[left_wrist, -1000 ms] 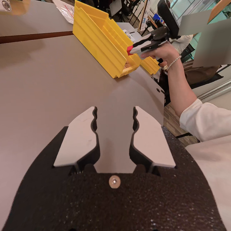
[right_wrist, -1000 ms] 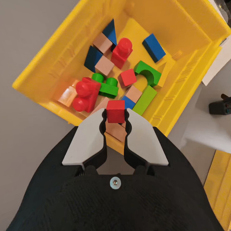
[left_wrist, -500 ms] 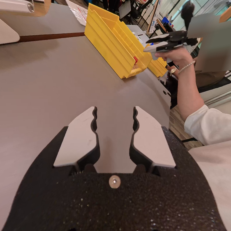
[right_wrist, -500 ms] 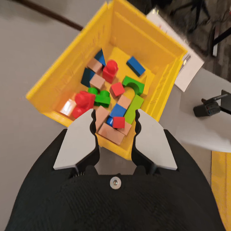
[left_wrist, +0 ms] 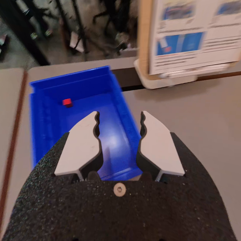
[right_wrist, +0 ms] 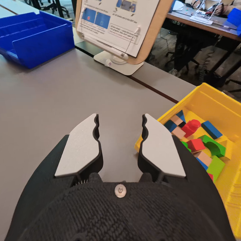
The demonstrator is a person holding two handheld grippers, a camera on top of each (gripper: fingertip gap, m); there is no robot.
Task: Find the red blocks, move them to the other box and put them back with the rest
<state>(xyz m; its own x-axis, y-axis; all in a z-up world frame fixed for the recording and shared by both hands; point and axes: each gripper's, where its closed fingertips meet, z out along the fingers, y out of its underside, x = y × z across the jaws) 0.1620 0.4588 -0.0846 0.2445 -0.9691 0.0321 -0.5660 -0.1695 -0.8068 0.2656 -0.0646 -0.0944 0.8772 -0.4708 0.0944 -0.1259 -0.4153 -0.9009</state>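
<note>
Over the blue box [left_wrist: 73,83] we go with the left hand-held gripper [left_wrist: 120,113], jaws spread wide and nothing between them, only the box's blue floor and right wall showing through the gap. Inside that box sits 1 small red cube [left_wrist: 67,102], far back and to the left, close against the rear wall, well apart from the fingertips [left_wrist: 91,117]. The view is smeared with motion blur, so fine detail is hard to read.

On the other side, the right hand-held gripper [right_wrist: 120,115] is released too, fingers wide, bare grey surface [right_wrist: 65,97] between them. Just to its right stands the yellow box [right_wrist: 208,99], its near corner tucked behind the right finger [right_wrist: 156,136]. Plenty in there: a red block with a rounded knob [right_wrist: 191,127] near the back, a red cube [right_wrist: 195,144] just in front of it, and a sliver of another red piece [right_wrist: 210,176] at the gripper's edge, mostly hidden. Around them lie blue blocks [right_wrist: 211,129], a green arch [right_wrist: 213,147], a light green block [right_wrist: 215,168] and plain wooden blocks [right_wrist: 178,131].

Far left in this view, the blue box [right_wrist: 39,43] sits well apart across the surface. Between the 2 boxes, at the far edge, stands a tilted board with a printed sheet [right_wrist: 117,26] on a white base.
</note>
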